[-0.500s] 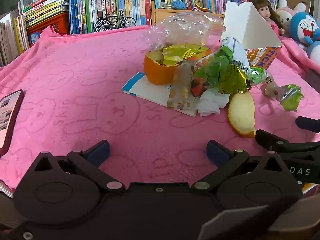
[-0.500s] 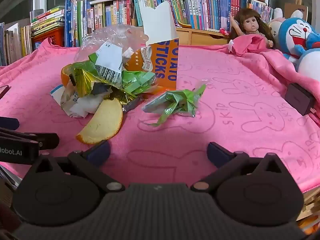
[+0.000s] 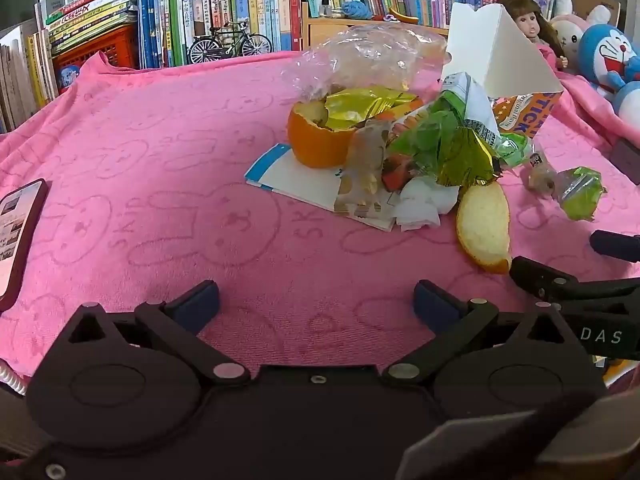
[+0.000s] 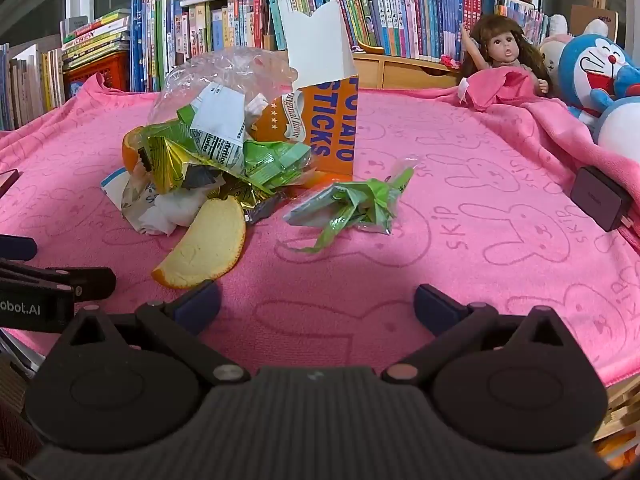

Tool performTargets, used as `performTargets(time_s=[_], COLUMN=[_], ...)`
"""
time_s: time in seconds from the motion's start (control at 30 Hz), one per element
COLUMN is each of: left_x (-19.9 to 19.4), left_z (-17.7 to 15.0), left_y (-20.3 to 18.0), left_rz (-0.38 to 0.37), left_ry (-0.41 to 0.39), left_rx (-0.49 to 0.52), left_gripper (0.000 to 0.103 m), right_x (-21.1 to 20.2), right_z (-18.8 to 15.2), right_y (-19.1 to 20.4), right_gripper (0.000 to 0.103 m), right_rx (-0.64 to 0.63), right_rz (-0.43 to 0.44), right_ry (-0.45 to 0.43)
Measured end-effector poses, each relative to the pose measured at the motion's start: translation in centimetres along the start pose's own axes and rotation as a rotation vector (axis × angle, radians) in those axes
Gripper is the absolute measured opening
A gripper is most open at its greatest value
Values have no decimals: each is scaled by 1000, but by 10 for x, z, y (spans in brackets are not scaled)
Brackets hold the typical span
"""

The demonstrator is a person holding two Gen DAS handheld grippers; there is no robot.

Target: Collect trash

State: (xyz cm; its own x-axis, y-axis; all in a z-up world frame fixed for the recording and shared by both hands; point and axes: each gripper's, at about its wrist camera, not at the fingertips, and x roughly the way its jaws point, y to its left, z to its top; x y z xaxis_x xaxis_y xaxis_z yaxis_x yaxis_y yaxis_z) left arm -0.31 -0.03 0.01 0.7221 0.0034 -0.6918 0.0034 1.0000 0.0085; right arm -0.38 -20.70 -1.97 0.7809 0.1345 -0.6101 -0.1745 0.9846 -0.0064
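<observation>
A heap of trash lies on the pink blanket: an orange peel cup, green and gold wrappers, a clear plastic bag, crumpled tissue, a peel slice and an orange potato sticks box. A loose green wrapper lies to the right of the heap. My left gripper stands open near the front edge, left of the heap, nothing between its fingers. My right gripper is open too, just in front of the peel slice.
A phone lies at the blanket's left edge and a dark charger block at the right. A doll and plush toys sit at the back right. Bookshelves line the back.
</observation>
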Motion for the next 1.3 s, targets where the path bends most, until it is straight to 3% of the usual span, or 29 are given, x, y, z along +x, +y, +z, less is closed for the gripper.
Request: performTargets(time_s=[1.3], left_x=[1], left_z=[1], left_y=[-1], left_rz=[-5], left_ry=[5], left_rx=[8], left_gripper=[103], right_x=[-2], right_z=[0], right_y=[0], right_gripper=[103], right_rx=[-1], right_rz=[2], right_ry=[-7])
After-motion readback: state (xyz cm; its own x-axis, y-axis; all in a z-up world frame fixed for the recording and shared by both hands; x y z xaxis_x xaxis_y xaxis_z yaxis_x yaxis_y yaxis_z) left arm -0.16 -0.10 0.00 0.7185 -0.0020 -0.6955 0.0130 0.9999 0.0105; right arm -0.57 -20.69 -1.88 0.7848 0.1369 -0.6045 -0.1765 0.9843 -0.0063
